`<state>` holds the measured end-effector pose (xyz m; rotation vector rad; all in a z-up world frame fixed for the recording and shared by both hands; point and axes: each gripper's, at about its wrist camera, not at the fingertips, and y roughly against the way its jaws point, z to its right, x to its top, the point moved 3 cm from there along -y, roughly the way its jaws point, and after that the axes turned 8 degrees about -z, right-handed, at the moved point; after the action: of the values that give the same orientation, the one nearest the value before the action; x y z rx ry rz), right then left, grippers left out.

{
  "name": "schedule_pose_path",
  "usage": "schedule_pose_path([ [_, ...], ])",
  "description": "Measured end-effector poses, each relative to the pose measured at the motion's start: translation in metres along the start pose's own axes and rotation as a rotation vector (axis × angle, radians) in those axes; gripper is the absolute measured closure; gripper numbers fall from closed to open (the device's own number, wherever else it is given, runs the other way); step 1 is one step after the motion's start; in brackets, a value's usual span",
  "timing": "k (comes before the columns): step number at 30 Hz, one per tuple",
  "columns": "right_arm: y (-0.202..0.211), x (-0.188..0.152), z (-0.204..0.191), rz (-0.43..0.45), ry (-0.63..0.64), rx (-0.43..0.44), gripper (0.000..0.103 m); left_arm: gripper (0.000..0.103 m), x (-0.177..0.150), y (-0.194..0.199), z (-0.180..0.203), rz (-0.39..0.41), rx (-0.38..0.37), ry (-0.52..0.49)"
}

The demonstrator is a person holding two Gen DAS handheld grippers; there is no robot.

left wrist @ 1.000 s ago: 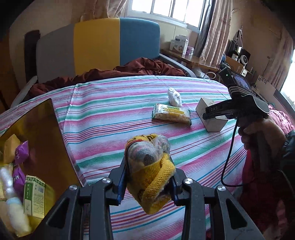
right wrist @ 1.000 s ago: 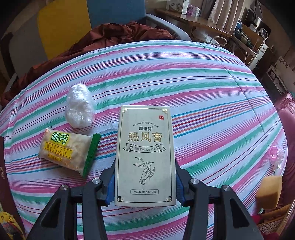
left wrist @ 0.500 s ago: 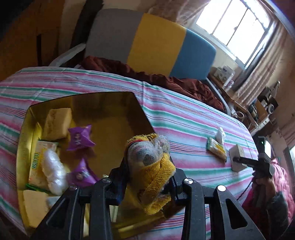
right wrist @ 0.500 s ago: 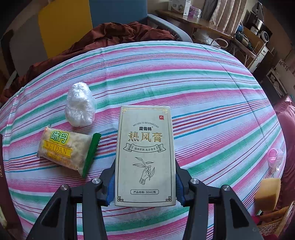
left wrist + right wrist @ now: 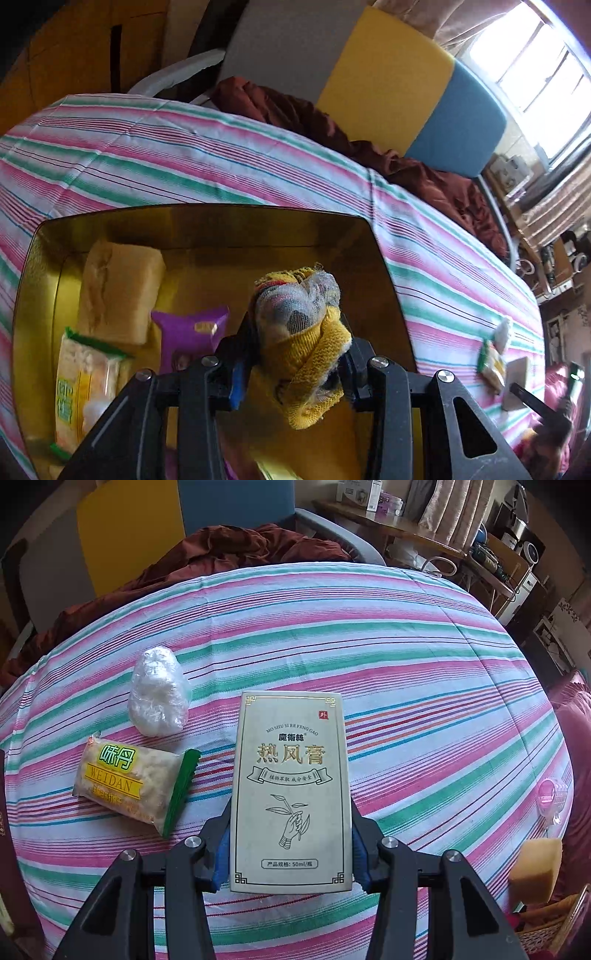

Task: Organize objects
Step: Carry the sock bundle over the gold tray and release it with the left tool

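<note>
My left gripper is shut on a yellow knitted bundle with a grey mesh top, and holds it above the open golden box. Inside the box lie a pale yellow block, a purple packet and a green-and-yellow biscuit packet. My right gripper is shut on a flat white carton with gold print, held just over the striped cloth. To the left of that carton lie a Weidan biscuit packet and a white plastic-wrapped lump.
The striped cloth covers a rounded table. Behind it stands a grey, yellow and blue chair with a dark red cloth on it. At the right edge are a pink item, a yellow sponge and a wicker basket.
My left gripper has swung left with the bundle, from over the striped cloth to over the golden box, and has rolled. The right gripper and its carton have stayed still.
</note>
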<state>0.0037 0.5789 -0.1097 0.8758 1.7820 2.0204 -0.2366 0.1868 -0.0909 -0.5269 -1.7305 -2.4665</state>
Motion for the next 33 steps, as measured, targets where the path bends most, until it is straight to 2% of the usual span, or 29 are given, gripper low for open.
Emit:
schedule_pose_path([
  [4,0.001,0.0,-0.002,0.002,0.004,-0.001,0.052,0.061,0.015,-0.015,0.004,0.001,0.055,-0.032],
  [7,0.001,0.001,-0.002,0.003,0.007,-0.001,0.052,0.054,0.023,-0.02,0.002,0.006,0.1,-0.042],
  [8,0.001,0.001,-0.002,0.003,0.007,0.0,0.052,0.049,0.025,-0.02,0.0,0.006,0.108,-0.034],
  [11,0.001,0.001,-0.001,0.003,0.006,0.003,0.052,0.044,0.026,-0.013,-0.003,0.02,0.106,-0.026],
  [14,0.001,0.001,-0.001,0.004,0.006,0.004,0.052,0.044,0.02,0.002,-0.005,0.042,0.108,-0.034],
  [18,0.002,0.0,0.0,0.003,-0.002,0.011,0.052,0.043,-0.002,0.036,0.002,0.119,0.133,-0.092],
  [23,0.002,0.0,-0.002,0.004,0.007,0.003,0.052,0.034,-0.053,0.081,0.015,0.222,0.14,-0.168],
  [28,0.003,0.0,-0.002,0.014,0.011,-0.009,0.052,0.034,-0.096,0.102,0.016,0.256,0.153,-0.195],
  [33,0.016,-0.001,-0.004,0.069,0.013,-0.012,0.052,0.034,-0.126,0.116,0.013,0.296,0.18,-0.223],
])
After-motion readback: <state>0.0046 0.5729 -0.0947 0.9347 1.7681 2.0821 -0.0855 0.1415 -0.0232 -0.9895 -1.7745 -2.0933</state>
